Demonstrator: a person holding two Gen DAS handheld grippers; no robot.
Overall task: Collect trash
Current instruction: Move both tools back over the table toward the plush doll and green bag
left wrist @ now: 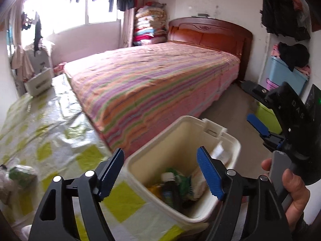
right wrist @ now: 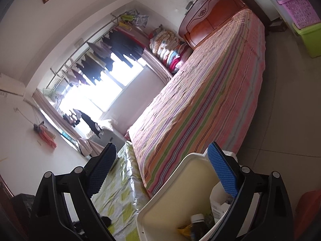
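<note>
- Left gripper [left wrist: 160, 170]: we hold it tilted down over the bin [left wrist: 230, 142], jaws spread, nothing between them.
- Right gripper [right wrist: 166, 170]: rolled sideways at the bin's rim, jaws apart, empty.
- Trash [left wrist: 176, 182]: lying inside the bin, beside the bed [left wrist: 152, 84].

The left gripper [left wrist: 161, 173] is seen with jaws spread wide, nothing between them, above a cream bin [left wrist: 230, 140]. Bottles and wrappers [left wrist: 176, 182] are contained in the bin. The right gripper [left wrist: 258, 124] is held in a hand [left wrist: 293, 192] beside a striped bed [left wrist: 152, 80].
</note>
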